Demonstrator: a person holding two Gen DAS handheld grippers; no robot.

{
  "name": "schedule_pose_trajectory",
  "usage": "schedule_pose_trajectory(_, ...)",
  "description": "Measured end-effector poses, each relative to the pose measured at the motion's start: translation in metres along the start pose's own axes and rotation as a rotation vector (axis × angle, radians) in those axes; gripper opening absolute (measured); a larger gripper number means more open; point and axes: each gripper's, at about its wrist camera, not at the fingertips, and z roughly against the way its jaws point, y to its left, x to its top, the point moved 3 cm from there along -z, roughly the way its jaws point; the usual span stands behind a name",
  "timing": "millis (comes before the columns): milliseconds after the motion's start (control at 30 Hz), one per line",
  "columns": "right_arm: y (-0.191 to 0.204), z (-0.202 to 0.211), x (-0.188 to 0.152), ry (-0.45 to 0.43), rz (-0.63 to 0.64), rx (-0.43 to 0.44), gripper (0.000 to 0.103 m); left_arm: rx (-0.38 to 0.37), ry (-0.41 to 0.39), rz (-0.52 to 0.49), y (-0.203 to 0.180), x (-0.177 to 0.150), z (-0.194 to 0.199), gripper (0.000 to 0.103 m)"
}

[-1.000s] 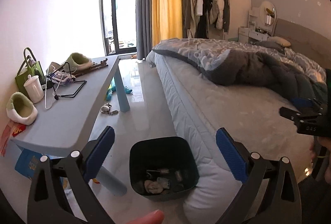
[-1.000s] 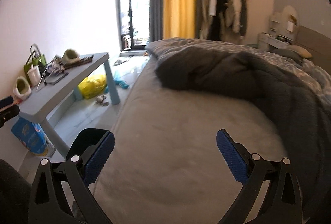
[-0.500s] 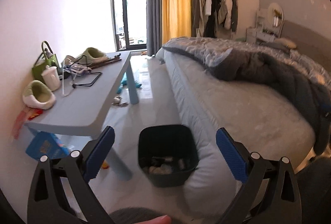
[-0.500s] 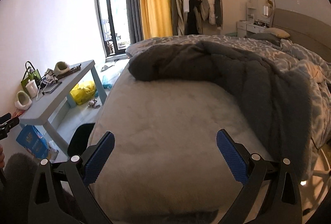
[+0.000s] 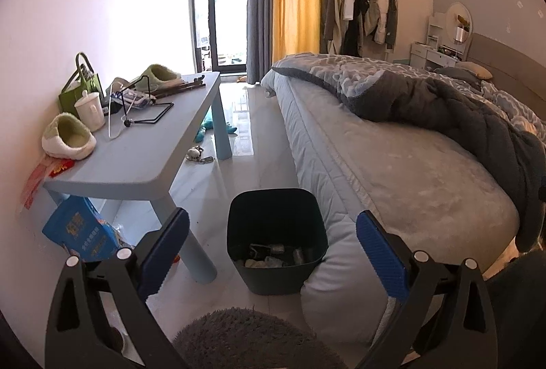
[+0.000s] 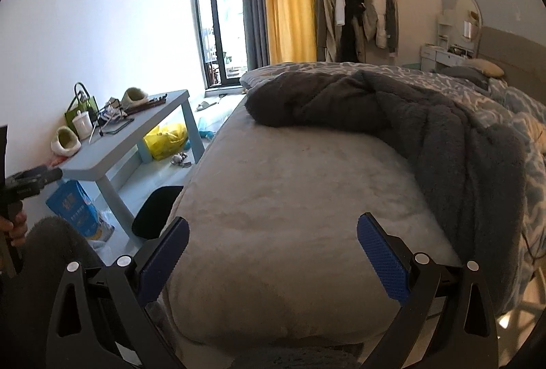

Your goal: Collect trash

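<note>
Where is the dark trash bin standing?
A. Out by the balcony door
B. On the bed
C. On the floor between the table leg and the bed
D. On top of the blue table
C: the trash bin stands on the floor, with the blue table leg on one side and the bed on the other.

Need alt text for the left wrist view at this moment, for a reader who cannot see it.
The open, empty left hand-held gripper points at a dark trash bin holding some scraps, on the floor between a blue table and the bed. The table carries slippers, a white cup and a green bag.
</note>
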Motion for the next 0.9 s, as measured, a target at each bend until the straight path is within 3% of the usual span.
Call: schedule_pose_trajectory(900,0.0019,-0.0049,-0.0026,0.022,-0.004,0.017,0.100,0.003,-0.007,-0.032,-0.0082,-0.0040,0.0015,0.100)
